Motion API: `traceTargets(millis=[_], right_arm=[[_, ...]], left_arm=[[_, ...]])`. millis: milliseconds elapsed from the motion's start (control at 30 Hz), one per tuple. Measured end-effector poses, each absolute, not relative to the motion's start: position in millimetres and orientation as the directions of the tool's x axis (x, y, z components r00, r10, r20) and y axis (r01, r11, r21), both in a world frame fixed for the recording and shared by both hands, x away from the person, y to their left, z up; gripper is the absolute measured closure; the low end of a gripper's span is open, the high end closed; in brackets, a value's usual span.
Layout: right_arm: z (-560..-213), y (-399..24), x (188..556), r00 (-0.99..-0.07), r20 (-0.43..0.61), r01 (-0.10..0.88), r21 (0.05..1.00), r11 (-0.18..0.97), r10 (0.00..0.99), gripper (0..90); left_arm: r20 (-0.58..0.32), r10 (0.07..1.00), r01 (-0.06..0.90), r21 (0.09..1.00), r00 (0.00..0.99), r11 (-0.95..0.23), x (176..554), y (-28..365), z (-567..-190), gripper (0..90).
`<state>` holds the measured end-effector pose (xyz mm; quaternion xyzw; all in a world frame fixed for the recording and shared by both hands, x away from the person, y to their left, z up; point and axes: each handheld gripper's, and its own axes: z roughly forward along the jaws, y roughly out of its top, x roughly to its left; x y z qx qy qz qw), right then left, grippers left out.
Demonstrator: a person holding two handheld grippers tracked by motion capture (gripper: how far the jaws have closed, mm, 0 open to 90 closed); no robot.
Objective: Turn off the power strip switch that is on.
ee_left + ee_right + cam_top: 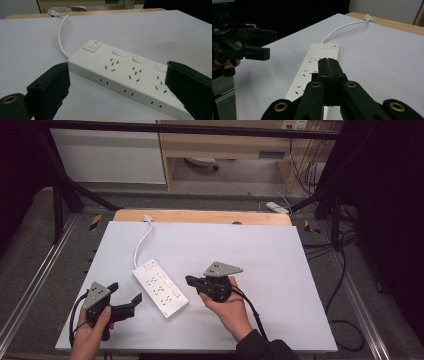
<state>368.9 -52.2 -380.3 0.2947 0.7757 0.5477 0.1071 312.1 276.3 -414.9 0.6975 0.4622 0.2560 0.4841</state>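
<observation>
The left gripper is being held at the near left of the white table, jaws spread wide with nothing between them. Just right of it, the power strip is lying flat, its near end being cut off in the left gripper view. The right gripper is being held pressed shut, empty, beside the strip.

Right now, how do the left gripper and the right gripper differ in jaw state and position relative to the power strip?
The left gripper has its jaws spread wide; the right gripper has its jaws pressed together with nothing between them. The left sits to the left of the power strip, the right to its right. Both point toward the strip, each held in a hand.
</observation>
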Motion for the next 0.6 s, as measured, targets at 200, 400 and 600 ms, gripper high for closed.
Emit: traceTargets(millis=[200,400,600], right_arm=[[-380,-41,370,-0.81,0.158,0.342,0.91,0.236,0.564,90.0],[-380,-34,370,-0.814,0.164,0.351,0.903,0.248,0.557,90.0],[-383,-28,371,-0.816,0.177,0.367,0.894,0.258,0.55,90.0]], left_arm=[[-0.09,0.894,0.404,0.909,0.438,-0.106,313,277,-416,6.1],[-0.074,0.899,0.403,0.907,0.432,-0.119,313,277,-415,6.1],[-0.068,0.9,0.409,0.904,0.429,-0.126,314,277,-416,6.0]])
